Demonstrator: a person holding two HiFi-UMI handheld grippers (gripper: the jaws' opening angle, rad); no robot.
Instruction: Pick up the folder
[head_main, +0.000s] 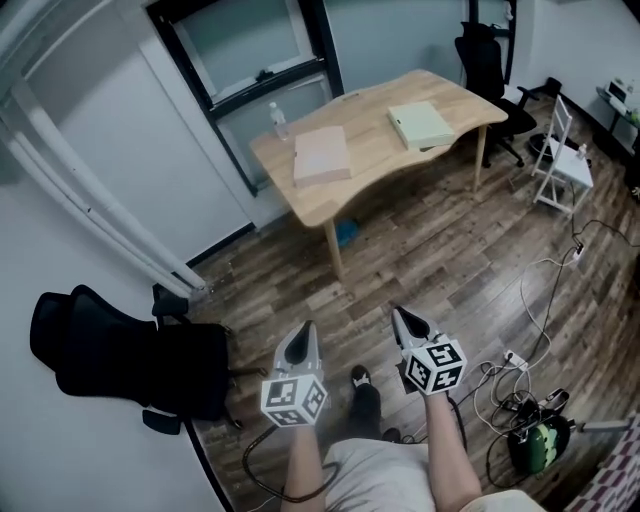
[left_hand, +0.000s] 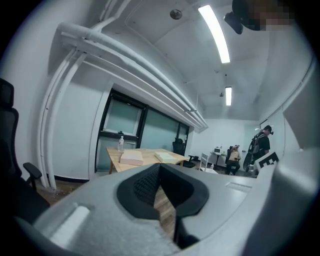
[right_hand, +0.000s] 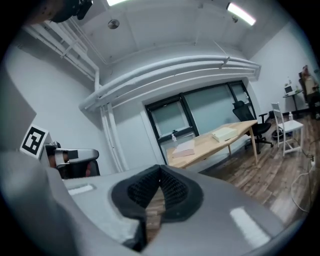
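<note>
- Left tongs (head_main: 306, 328) and right tongs (head_main: 398, 312) are both sitting with their tips pressed together and gripping nothing. Each gripper view is showing only wooden floor (head_main: 420, 270) through the small gap behind the pads.
- They are pointing almost level, side by side in front of the person's body. This reads as a carrying pose for walking, since nothing is within reach.
- What the task is asking for is lying well apart from them, on the desk (head_main: 380, 155) across the room. A pink folder (head_main: 322, 153) is resting flat near the desk's left end and a green folder (head_main: 421, 124) is resting flat towards its right end. Which of the two is meant I am not able to tell.
- Both are lying near the front edge, probably so that tongs coming in level can slip under a side.
- One bottle (head_main: 278, 120) is standing upright behind the pink folder, and it is too small to show what is in it.
- An office chair (head_main: 110, 360) is standing to the person's left.
</note>
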